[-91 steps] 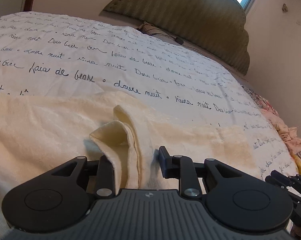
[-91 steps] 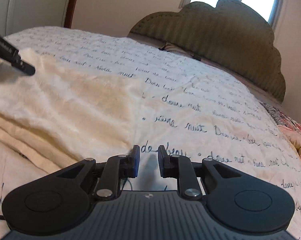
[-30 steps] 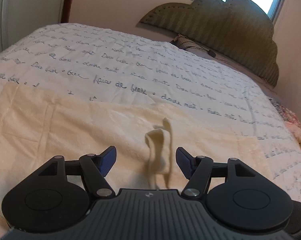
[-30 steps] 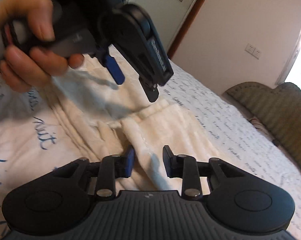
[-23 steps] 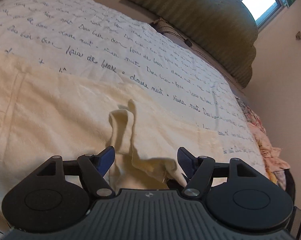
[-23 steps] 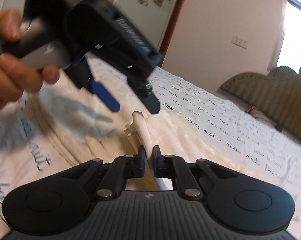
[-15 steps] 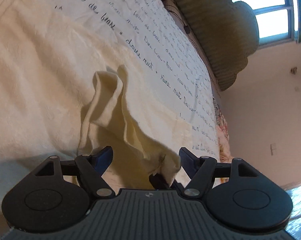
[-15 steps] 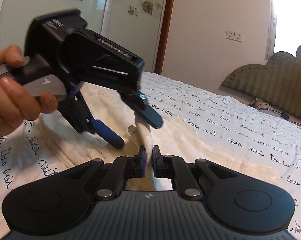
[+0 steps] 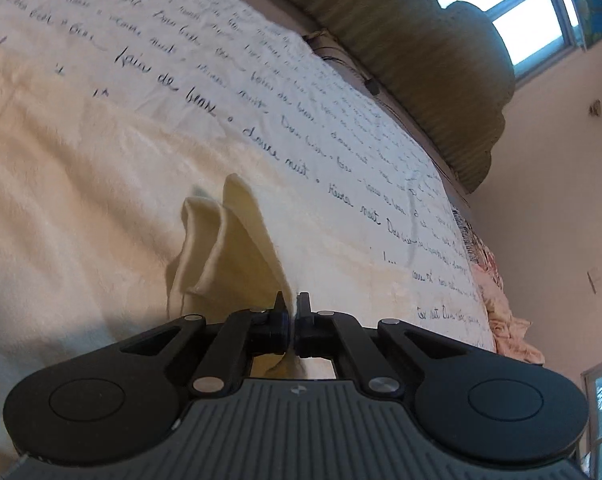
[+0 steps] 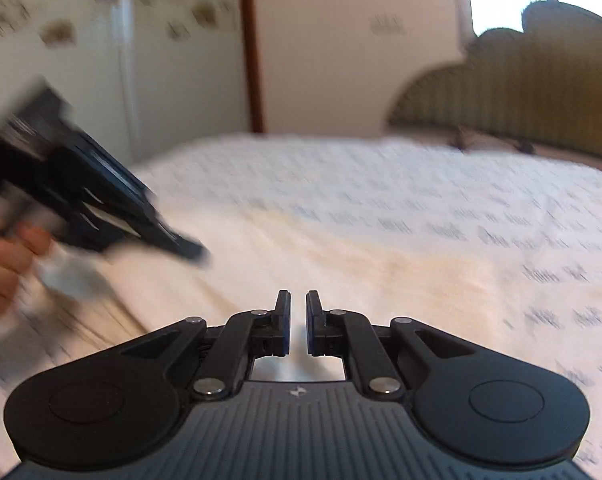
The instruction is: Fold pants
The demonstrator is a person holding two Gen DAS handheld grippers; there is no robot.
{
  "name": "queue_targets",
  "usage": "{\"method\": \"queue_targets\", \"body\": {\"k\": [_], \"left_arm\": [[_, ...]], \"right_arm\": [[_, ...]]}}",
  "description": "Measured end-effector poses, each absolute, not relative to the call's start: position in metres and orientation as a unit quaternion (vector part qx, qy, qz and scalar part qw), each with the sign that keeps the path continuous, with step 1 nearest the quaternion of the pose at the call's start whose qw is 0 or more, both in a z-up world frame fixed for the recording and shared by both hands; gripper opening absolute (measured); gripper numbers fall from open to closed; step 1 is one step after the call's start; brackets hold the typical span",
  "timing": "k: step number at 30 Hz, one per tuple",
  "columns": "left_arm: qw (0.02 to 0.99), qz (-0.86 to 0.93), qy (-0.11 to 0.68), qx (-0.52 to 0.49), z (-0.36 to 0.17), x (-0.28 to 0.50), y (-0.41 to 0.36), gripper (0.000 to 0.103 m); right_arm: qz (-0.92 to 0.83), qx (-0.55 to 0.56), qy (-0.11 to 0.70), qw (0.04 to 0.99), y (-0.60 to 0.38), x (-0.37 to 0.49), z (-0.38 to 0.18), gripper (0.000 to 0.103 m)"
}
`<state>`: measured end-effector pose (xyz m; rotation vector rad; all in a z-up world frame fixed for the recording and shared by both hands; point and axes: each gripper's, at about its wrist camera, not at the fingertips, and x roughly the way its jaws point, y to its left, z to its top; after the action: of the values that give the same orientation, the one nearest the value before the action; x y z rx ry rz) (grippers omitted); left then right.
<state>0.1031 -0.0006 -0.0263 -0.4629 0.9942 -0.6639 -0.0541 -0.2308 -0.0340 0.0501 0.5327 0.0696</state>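
The cream pants (image 9: 81, 184) lie spread on the bed. My left gripper (image 9: 292, 306) is shut on a raised fold of the pants (image 9: 229, 248), which stands up between its fingers. In the blurred right wrist view my right gripper (image 10: 297, 312) shows a narrow gap between its fingers with no cloth in it, and the pants (image 10: 341, 264) lie below and ahead. The left gripper (image 10: 101, 216), held by a hand, shows at the left of that view.
The white bedspread with blue script (image 9: 301, 92) covers the bed. An olive padded headboard (image 9: 421, 68) stands at the far end under a window. Pink floral cloth (image 9: 501, 312) lies at the bed's right edge. A wardrobe and door frame (image 10: 249, 40) stand to the left.
My left gripper has shut on the raised fold of the pants. My right gripper has let that fold go and swung to the right, away from it.
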Motion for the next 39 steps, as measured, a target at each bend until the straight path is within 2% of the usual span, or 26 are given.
{"method": "queue_targets", "body": {"k": [2, 4, 7, 11, 14, 16, 20, 24, 30, 33, 35, 39], "left_arm": [[0.81, -0.311, 0.46, -0.188, -0.025, 0.095, 0.001, 0.003], [0.818, -0.289, 0.469, -0.165, -0.037, 0.096, 0.003, 0.003], [0.803, -0.276, 0.496, -0.181, -0.059, 0.105, 0.008, 0.005], [0.806, -0.278, 0.491, -0.179, -0.061, 0.106, 0.013, 0.008], [0.808, -0.277, 0.49, -0.176, -0.063, 0.105, 0.013, 0.012], [0.813, -0.276, 0.485, -0.165, -0.063, 0.103, 0.012, 0.015], [0.826, -0.271, 0.474, -0.14, -0.059, 0.097, 0.004, 0.015], [0.837, -0.262, 0.466, -0.12, -0.056, 0.091, -0.003, 0.015], [0.848, -0.253, 0.457, -0.09, -0.053, 0.084, -0.01, 0.015], [0.85, -0.253, 0.454, -0.081, -0.052, 0.082, -0.011, 0.016], [0.85, -0.256, 0.453, -0.081, -0.051, 0.081, -0.012, 0.021], [0.846, -0.262, 0.456, -0.086, -0.049, 0.081, -0.011, 0.021]], "right_arm": [[0.05, -0.013, 0.309, 0.95, -0.226, -0.055, -0.048, 0.007], [0.049, -0.027, 0.305, 0.951, -0.22, -0.061, -0.049, 0.008], [0.043, -0.006, 0.288, 0.957, -0.222, -0.055, -0.043, 0.008], [0.048, -0.009, 0.266, 0.963, -0.212, -0.039, -0.032, 0.009], [0.058, -0.023, 0.293, 0.954, -0.2, -0.019, -0.043, 0.015], [0.053, -0.051, 0.304, 0.95, -0.193, -0.013, -0.053, 0.016], [0.059, -0.073, 0.299, 0.95, -0.187, -0.005, -0.038, 0.017], [0.081, -0.106, 0.286, 0.949, -0.177, 0.035, -0.019, 0.017], [0.106, -0.077, 0.349, 0.928, -0.181, 0.106, -0.043, 0.017], [0.086, -0.05, 0.332, 0.938, -0.189, 0.096, -0.035, 0.018], [0.065, -0.061, 0.319, 0.944, -0.19, 0.08, -0.03, 0.018], [0.06, -0.042, 0.302, 0.951, -0.195, 0.038, -0.025, 0.018]]}}
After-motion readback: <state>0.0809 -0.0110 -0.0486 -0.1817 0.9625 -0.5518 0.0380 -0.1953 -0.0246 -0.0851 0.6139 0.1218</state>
